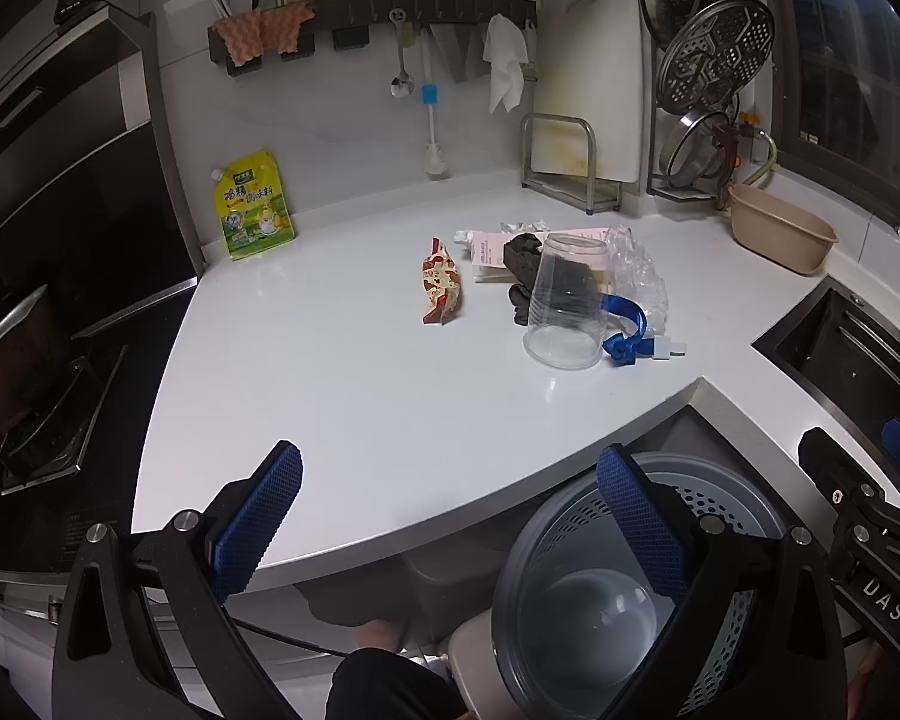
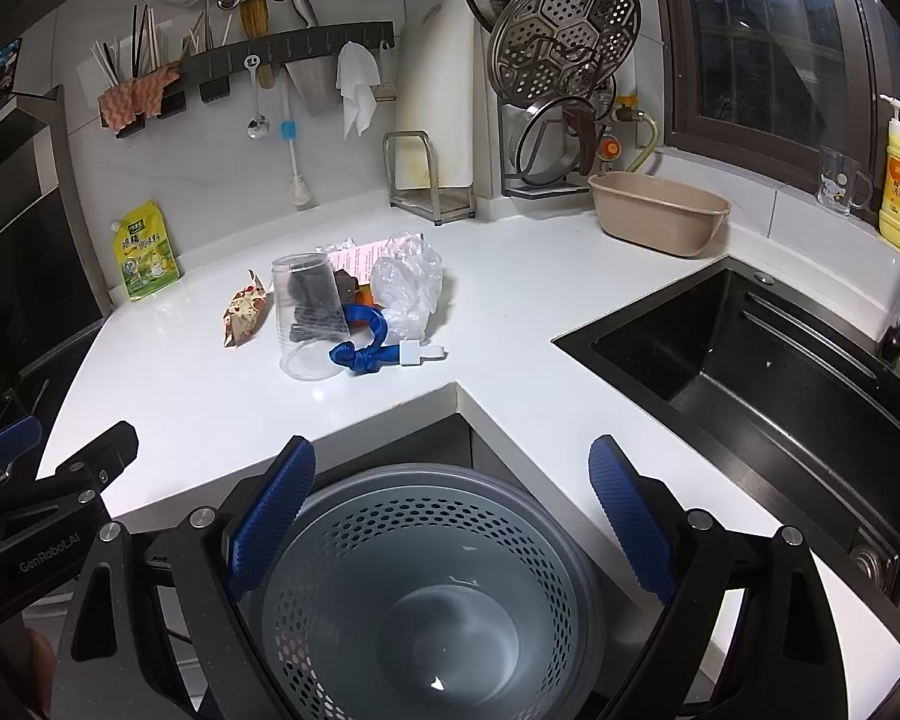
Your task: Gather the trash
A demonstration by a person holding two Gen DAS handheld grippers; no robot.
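While both grippers hang spread and empty at the bottom of their frames, the left gripper point(image 1: 450, 516) and right gripper point(image 2: 453, 516) sit above a grey perforated bin point(image 2: 426, 594). At mid-frame, the trash lies on the white countertop point(image 2: 510, 312): an overturned clear plastic cup point(image 2: 309, 315), a snack wrapper point(image 2: 245, 309), a blue ribbon point(image 2: 360, 348), and crumpled clear plastic point(image 2: 408, 282).

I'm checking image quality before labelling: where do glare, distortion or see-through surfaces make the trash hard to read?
Left wrist view: fisheye bends the counter edge; the clear plastic cup shows a dark item through its wall, blurring both outlines. Right wrist view: the corners vignette to black; the crumpled clear plastic catches glare; the waste basket is evenly lit.
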